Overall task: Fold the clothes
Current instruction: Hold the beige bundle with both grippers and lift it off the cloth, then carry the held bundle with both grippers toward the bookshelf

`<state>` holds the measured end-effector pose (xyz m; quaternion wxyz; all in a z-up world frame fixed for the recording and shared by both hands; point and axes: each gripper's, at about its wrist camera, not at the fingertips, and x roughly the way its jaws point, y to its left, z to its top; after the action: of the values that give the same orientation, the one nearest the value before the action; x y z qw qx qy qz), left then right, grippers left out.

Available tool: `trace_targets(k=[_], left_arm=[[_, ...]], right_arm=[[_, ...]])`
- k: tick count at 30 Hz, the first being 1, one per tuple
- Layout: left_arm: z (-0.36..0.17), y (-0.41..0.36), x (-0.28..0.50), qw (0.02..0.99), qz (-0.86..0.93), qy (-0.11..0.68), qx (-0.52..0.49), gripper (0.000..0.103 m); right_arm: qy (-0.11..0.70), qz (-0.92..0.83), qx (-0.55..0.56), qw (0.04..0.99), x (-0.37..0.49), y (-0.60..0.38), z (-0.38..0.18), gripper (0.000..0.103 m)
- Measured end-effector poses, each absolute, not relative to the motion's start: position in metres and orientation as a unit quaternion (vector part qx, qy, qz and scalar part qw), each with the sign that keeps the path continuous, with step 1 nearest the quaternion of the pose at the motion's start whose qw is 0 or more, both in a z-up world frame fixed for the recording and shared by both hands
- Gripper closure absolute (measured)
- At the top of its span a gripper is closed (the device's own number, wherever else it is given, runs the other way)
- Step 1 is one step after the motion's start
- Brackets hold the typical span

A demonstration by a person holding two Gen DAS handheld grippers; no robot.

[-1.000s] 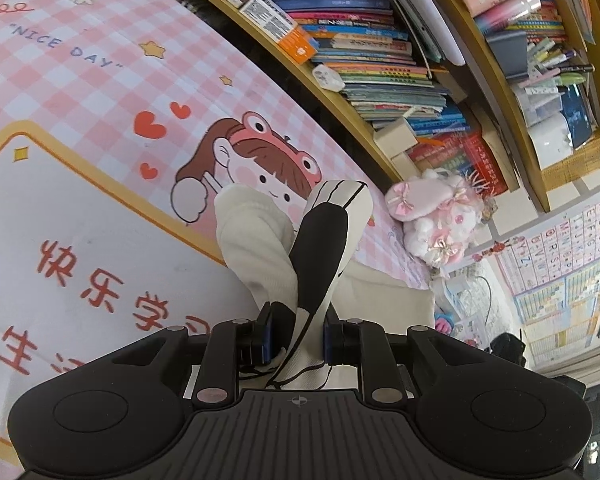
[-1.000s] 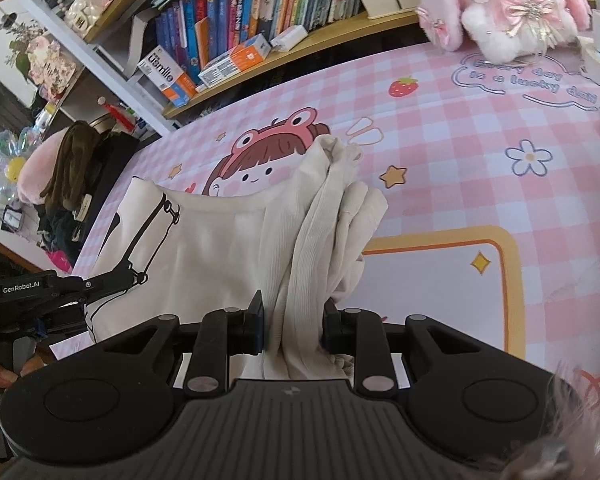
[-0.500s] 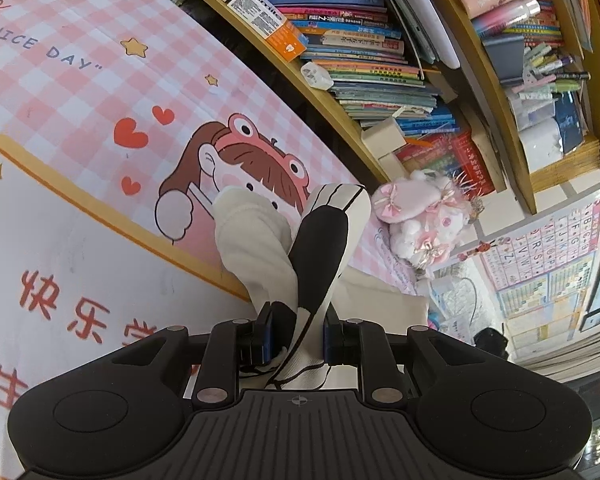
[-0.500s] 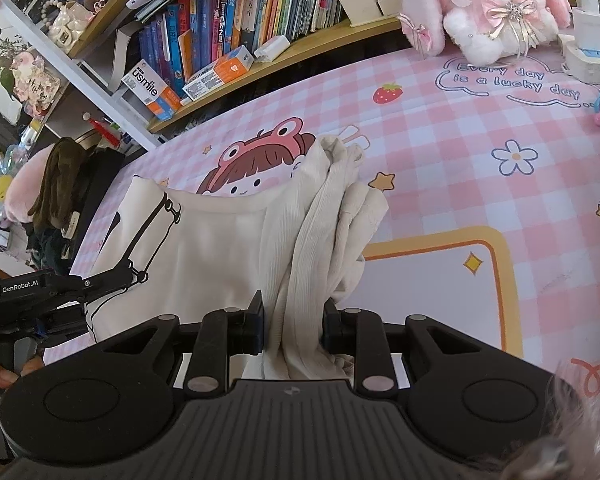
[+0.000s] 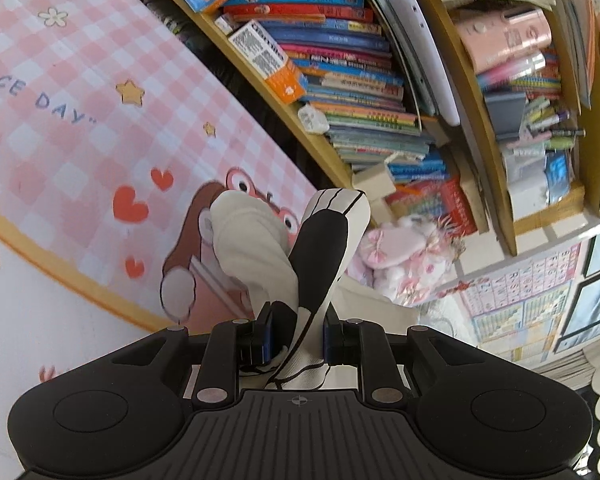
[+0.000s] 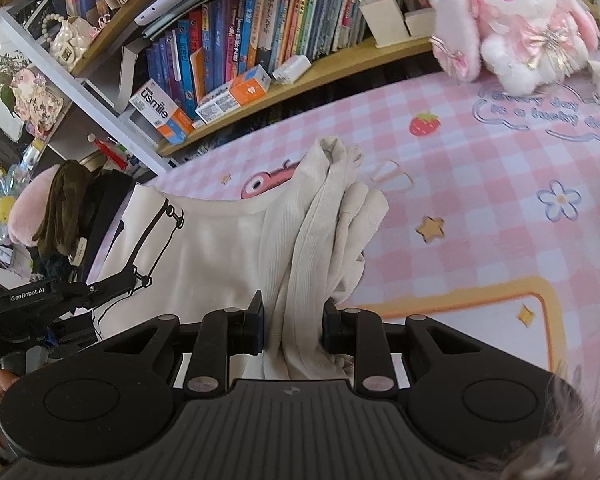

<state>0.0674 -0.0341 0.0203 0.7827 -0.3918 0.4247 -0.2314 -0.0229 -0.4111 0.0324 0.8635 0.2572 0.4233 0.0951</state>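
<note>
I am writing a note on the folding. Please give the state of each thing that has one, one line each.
Left tool: shut on the cream garment.
Right tool: shut on the cream garment.
Cream garment: bunched at both grips, stretched between them over the pink mat.
Plush rabbit: sitting upright.

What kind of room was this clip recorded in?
Most likely a child's study or bedroom at home. A wooden bookshelf crammed with colourful books runs behind a desk covered by a pink checked cartoon mat, a pink plush rabbit sits on it, and learning charts hang on the wall.
</note>
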Motion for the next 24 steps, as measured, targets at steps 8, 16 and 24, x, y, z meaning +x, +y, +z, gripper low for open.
trace_targets(k=[8,16,24], left_arm=[[0.019,-0.011,0.103,0.782,-0.223,0.404,-0.419,0.083],[0.012,0.002,0.138,0.780,-0.217,0.400,-0.430,0.083],[0.004,0.007,0.176,0.781,-0.217,0.402,-0.426,0.083]], right_arm=[[0.417,0.097,0.269,0.863,0.020,-0.396,0.036,0.080],[0.409,0.098,0.274,0.865,0.059,-0.384,0.035,0.080],[0.411,0.091,0.287,0.860,0.096,-0.380,0.022,0.080]])
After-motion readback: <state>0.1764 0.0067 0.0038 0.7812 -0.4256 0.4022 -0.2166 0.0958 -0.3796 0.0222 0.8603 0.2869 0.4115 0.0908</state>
